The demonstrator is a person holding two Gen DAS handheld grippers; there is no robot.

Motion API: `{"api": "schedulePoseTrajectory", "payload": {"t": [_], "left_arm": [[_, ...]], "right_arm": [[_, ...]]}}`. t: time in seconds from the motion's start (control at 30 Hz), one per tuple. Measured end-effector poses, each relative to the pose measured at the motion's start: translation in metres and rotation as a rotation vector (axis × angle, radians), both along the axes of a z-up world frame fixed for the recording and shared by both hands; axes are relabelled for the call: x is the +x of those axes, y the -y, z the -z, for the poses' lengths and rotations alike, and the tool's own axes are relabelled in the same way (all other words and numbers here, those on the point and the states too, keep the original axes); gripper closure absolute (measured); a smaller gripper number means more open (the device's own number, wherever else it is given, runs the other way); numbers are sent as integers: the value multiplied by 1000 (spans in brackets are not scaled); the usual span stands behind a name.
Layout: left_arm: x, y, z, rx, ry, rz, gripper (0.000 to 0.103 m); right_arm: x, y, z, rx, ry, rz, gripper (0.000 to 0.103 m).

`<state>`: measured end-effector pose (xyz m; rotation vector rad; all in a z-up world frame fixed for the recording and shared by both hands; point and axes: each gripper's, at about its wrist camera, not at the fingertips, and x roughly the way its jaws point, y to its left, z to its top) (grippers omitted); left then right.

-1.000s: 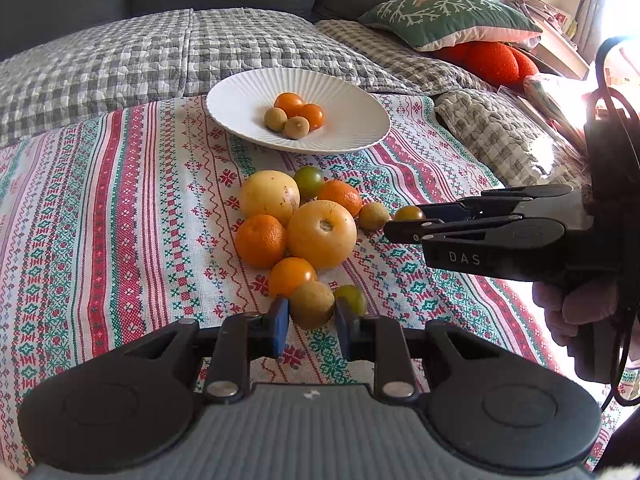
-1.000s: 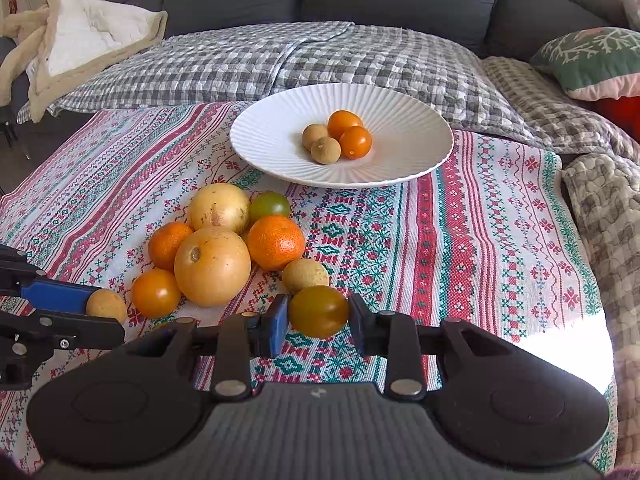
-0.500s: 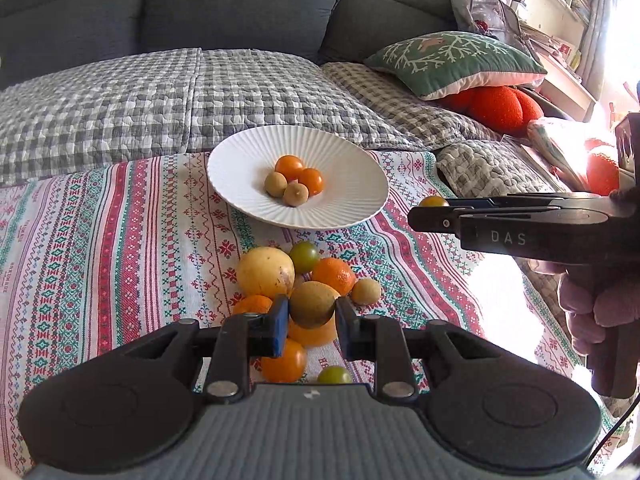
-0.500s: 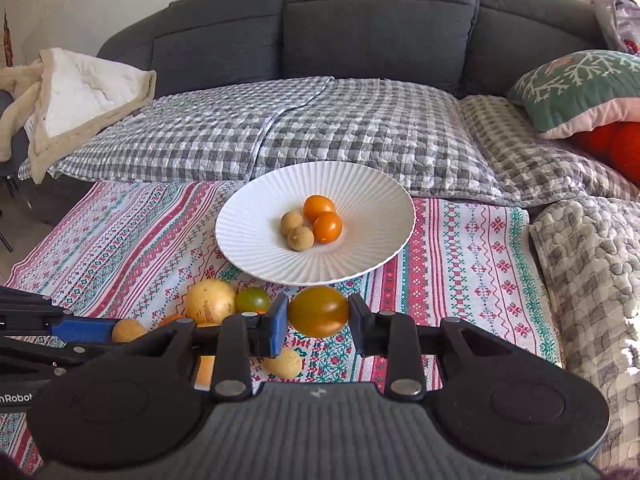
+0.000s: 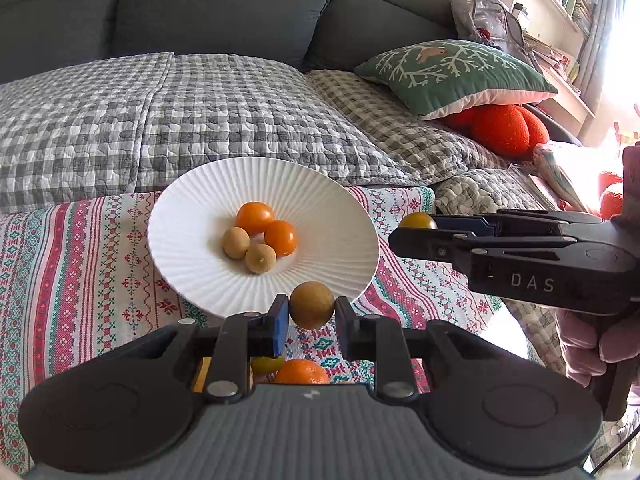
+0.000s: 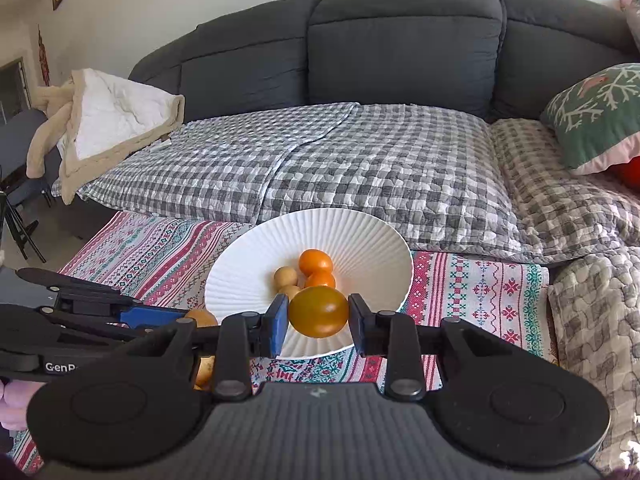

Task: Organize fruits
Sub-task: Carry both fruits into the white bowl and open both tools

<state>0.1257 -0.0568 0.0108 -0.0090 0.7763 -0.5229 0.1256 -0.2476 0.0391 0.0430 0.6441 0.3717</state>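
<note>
**Ana:** While both grippers hang near the white plate (image 5: pixel 192 280), what is each one carrying?

**Ben:** Closest to the left camera, the left gripper (image 5: pixel 311 314) pinches a small brownish-tan fruit (image 5: pixel 311 305) between its two fingers, just short of the plate's near rim. The right gripper (image 6: pixel 318 314) pinches a rounder amber-green fruit (image 6: pixel 318 311), squeezed from both sides, over the near part of the plate.

**Ana:** Which of them is nearer the plate's middle?

**Ben:** My judgement is the right one. Its fruit sits directly in front of the four fruits already on the plate, while the left fruit lies at the near rim, with the plate's centre ahead and slightly left of its fingers. Both fruits are nearly round, so neither has a long axis that matters.

**Ana:** What lies on the plate?

**Ben:** Two orange fruits (image 5: pixel 266 227) and two tan ones (image 5: pixel 248 250), touching in a cluster at its centre.

**Ana:** And beyond the plate?

**Ben:** A striped patterned cloth (image 5: pixel 80 264) under it, then a grey checked quilt (image 5: pixel 200 112) and a dark sofa back.

**Ana:** Anything hidden?

**Ben:** Yes. Nearer than the plate, loose fruit is mostly covered by the gripper bodies: only an orange top and a greenish sliver show. One tan fruit on the plate is partly hidden in the right view.
</note>
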Motion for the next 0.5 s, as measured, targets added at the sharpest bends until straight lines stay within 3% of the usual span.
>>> {"api": "schedulePoseTrajectory", "payload": {"t": [0.5], "left_arm": [[52, 37, 34, 76, 8, 62, 102]], "right_arm": [[39, 16, 38, 28, -16, -30, 74]]}}
